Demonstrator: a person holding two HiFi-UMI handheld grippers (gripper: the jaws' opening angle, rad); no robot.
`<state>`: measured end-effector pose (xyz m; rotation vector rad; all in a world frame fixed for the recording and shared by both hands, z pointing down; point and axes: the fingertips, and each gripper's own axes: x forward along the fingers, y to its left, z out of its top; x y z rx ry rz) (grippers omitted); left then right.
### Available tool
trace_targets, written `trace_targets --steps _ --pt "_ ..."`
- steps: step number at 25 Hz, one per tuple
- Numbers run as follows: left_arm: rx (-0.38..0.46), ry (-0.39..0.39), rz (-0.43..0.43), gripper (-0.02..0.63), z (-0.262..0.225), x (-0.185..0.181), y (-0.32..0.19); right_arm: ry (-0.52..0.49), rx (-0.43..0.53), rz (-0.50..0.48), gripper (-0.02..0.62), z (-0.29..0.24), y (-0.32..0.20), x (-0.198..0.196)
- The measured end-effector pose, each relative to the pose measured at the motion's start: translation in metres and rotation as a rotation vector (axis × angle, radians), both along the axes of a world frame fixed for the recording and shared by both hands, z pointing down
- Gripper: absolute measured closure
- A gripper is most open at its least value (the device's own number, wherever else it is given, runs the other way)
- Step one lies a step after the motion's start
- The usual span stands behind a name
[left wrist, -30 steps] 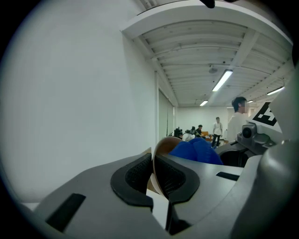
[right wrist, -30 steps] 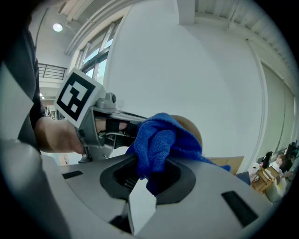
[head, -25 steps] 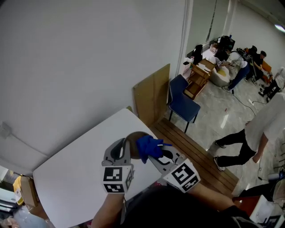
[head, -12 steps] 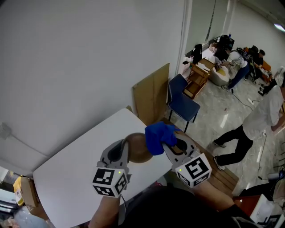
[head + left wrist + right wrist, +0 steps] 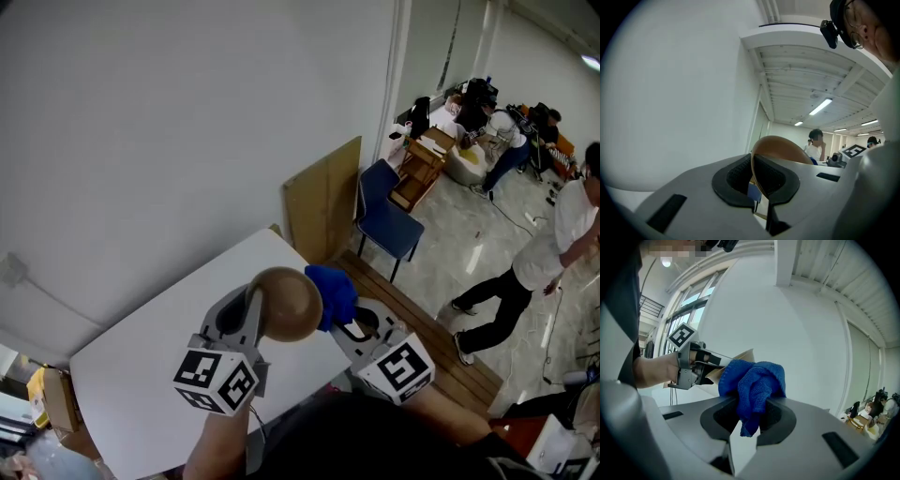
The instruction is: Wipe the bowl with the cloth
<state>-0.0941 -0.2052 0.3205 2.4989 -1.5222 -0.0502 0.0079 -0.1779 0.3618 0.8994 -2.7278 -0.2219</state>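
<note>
Our left gripper (image 5: 757, 186) is clenched on the rim of the brown bowl (image 5: 286, 305), which we hold tipped on edge above the white table (image 5: 150, 361). Our right gripper (image 5: 749, 414) grasps the bunched blue cloth (image 5: 753, 380), above the table's near corner, just beside the bowl.

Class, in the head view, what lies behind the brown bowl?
A blue cloth, clamped in the right gripper, shows beyond the bowl on its right. The cloth's left part is covered, so contact cannot be seen.
</note>
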Motion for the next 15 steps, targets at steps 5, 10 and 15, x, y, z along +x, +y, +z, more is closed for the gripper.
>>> trace_targets --steps 5,10,15 --pt "0.011 0.007 -0.018 0.586 -0.003 -0.003 -0.003 -0.004 -0.029 -0.032 0.523 0.007 0.011 -0.009" --pt "0.014 0.023 -0.015 0.588 -0.009 -0.001 -0.006 -0.019 -0.044 -0.071 0.523 0.008 0.019 -0.015" --pt "0.015 0.048 -0.004 0.588 -0.015 0.002 -0.009 -0.029 -0.047 -0.117 0.523 0.006 0.028 -0.021"
